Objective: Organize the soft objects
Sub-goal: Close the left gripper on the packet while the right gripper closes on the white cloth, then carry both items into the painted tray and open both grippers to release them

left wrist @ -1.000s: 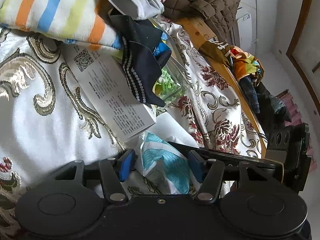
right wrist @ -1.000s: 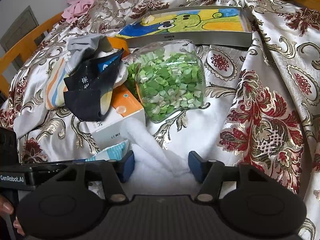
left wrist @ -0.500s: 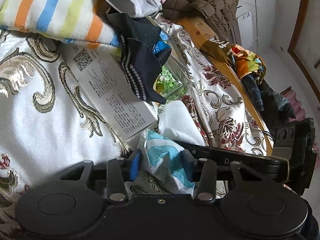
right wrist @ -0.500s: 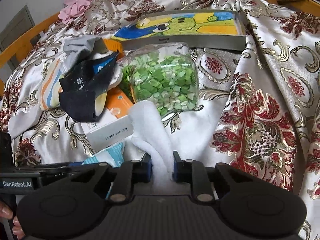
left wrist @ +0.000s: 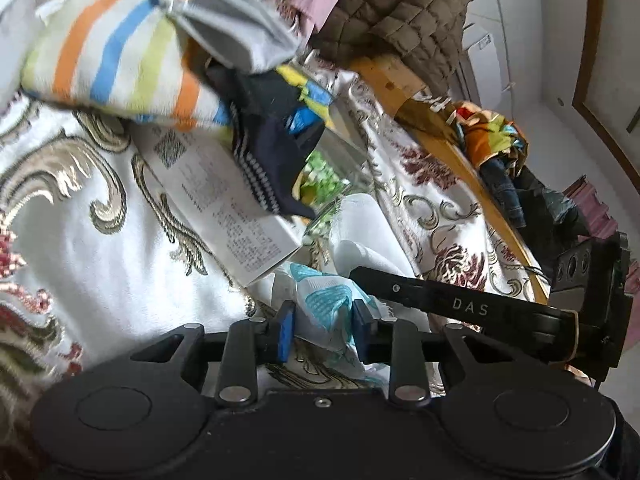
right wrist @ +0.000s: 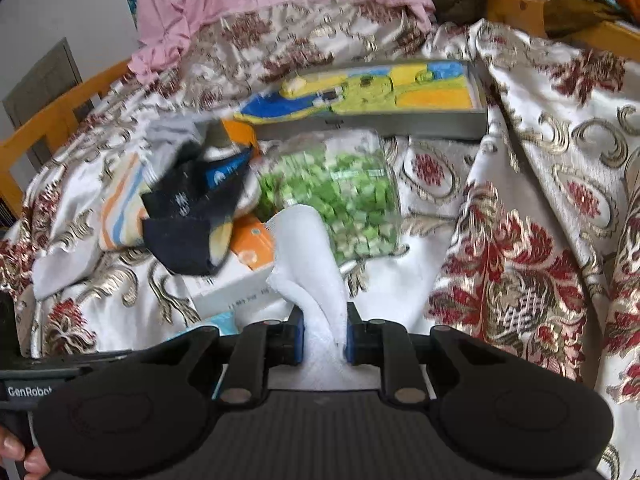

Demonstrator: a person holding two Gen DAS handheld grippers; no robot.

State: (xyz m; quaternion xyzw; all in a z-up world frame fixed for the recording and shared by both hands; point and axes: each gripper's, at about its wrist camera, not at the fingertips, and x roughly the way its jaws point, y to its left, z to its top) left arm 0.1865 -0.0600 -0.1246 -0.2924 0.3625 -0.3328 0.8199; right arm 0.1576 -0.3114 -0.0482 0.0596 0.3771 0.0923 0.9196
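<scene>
Right wrist view alone: right tongs [right wrist: 323,336] clamped on white sock [right wrist: 310,256]; left view alone: left tongs [left wrist: 323,330] just closing, pinching teal-patterned cloth [left wrist: 326,304]

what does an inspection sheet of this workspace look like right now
surface: brocade bedspread, white with gold and red flowers, rumpled.
job's things: white sock; teal-patterned sock; dark socks piled on a striped sock.
clutter: jar of green bits; white box; cartoon tin.
grippers: right claw pinches the white sock; left claw has just been closing on the teal-patterned sock.
cables: nothing seen.
surroundings: pink garment; wooden bed frame.
</scene>
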